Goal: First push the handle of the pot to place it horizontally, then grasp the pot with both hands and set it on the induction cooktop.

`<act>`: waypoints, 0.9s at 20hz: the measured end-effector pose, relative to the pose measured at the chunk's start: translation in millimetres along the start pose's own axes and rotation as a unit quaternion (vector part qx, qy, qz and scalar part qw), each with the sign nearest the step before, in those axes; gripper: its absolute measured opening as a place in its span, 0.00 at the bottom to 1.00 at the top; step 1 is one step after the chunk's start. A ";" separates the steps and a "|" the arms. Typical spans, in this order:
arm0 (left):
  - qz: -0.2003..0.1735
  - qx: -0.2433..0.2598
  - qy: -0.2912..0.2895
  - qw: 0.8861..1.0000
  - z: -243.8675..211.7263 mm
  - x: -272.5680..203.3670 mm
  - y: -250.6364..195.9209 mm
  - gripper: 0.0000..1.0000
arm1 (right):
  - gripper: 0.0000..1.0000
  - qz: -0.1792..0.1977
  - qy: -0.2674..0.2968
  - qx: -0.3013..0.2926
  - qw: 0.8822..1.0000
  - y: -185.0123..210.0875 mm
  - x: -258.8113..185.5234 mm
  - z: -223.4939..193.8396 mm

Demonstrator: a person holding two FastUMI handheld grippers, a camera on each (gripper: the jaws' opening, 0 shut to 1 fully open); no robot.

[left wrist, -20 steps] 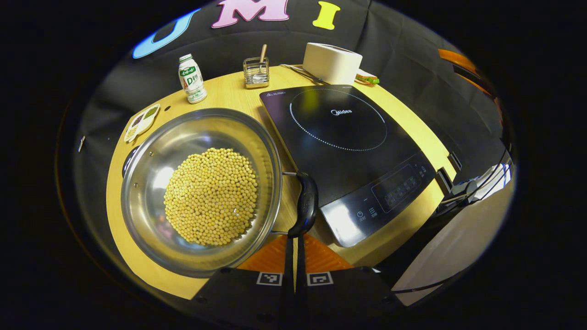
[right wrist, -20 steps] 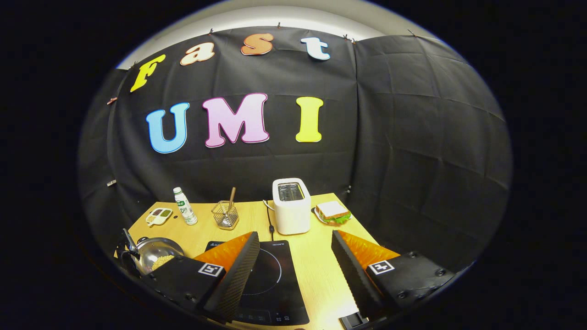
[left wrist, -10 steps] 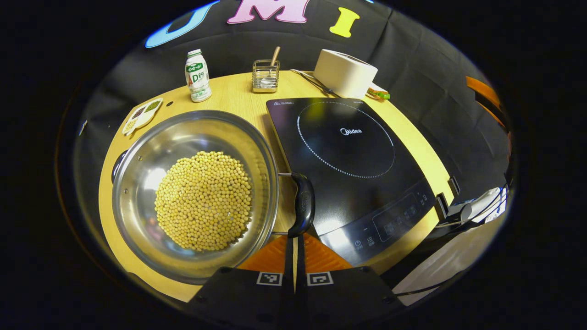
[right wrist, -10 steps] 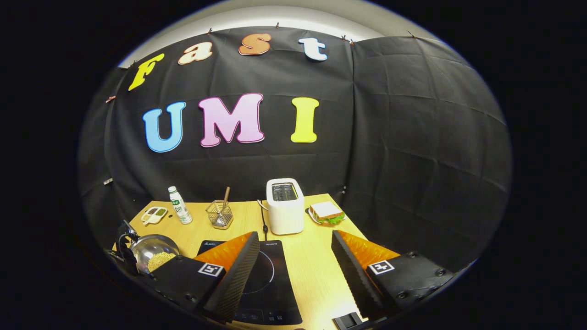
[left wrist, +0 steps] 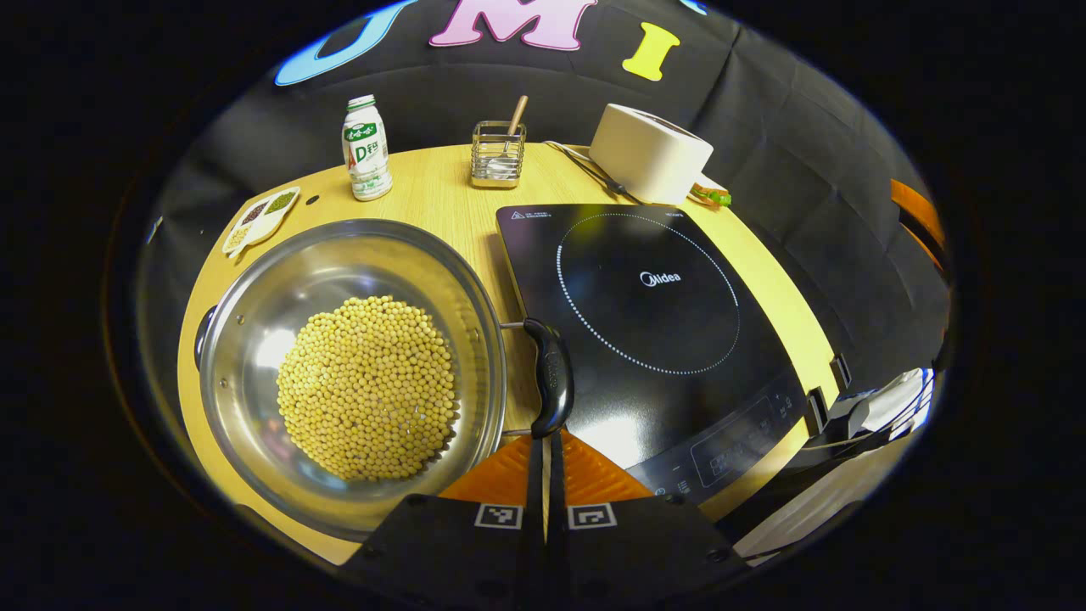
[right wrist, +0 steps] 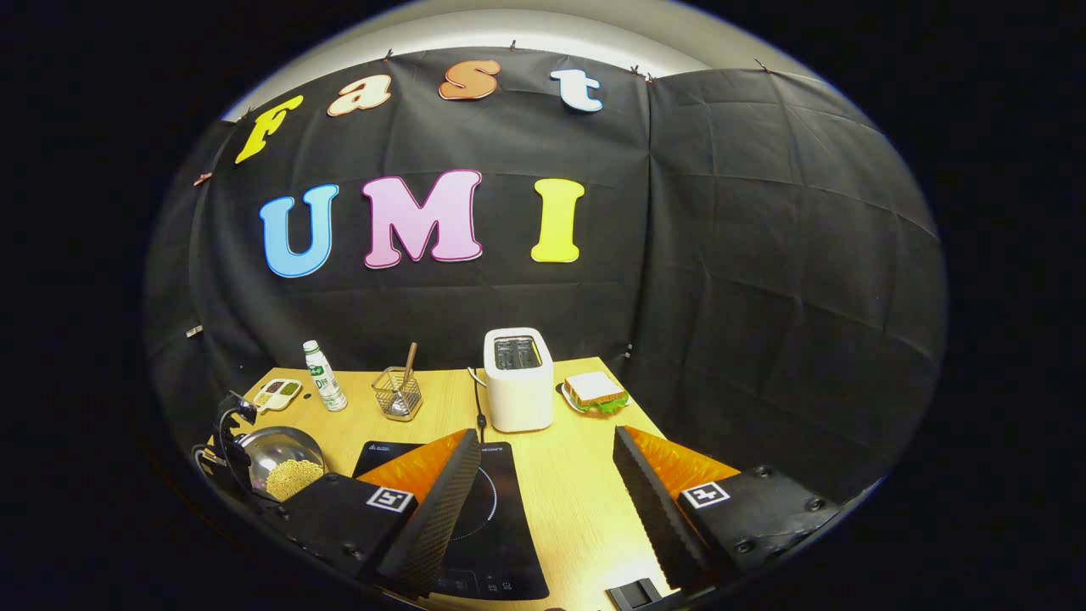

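Round stainless-steel pot (left wrist: 352, 373) holding a heap of small yellow soybeans (left wrist: 366, 386) sits on the pale wooden table (left wrist: 441, 182), just left of the flat glossy black induction cooktop (left wrist: 657, 331).

Left gripper (left wrist: 545, 441) has its orange ribbed fingers (left wrist: 501, 471) pressed nearly together, nothing between them, tips right at the near end of the curved black plastic pot handle (left wrist: 551, 378), at 3 o'clock on the pot rim. Contact likely, cannot confirm.

Right gripper (right wrist: 547, 488) hangs wide, gripping nothing, over the cooktop and the table.

Risks, as judgement:
- Handle is smooth and rounded; narrow tips could slip off mid-push.
- Pushing too hard could slide the whole pot on the slick wood, or knock it into the cooktop edge.
- Beans are loose and heaped; a tilt during the two-handed lift spills them.
- Polished steel wall and thin wire handle stems give little purchase.

White rounded toaster (left wrist: 649, 153) at 12 o'clock of the cooktop, well clear.
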State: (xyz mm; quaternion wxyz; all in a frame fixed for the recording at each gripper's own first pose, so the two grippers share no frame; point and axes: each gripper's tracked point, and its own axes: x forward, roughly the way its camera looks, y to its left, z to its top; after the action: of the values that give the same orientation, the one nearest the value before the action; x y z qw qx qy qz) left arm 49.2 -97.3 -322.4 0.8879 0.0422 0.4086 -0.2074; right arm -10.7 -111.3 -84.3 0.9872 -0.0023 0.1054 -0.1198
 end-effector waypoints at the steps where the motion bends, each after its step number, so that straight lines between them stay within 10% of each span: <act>1: 0.000 0.001 -0.002 1.000 3.8 1.0 1.3 0.05 | 0.99 -0.001 0.000 0.000 1.000 -0.4 -0.8 0.3; 18: 0.010 0.010 -0.029 0.999 33.9 11.3 29.9 0.05 | 0.98 -0.008 0.002 -0.013 1.000 4.3 -6.3 -2.3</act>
State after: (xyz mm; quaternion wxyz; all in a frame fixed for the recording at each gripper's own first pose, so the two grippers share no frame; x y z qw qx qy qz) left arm 91.8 -82.1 -311.2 0.9011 0.0494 0.3797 -0.2034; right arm -16.1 -105.5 -85.4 0.9859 -0.0155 0.1086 -0.1264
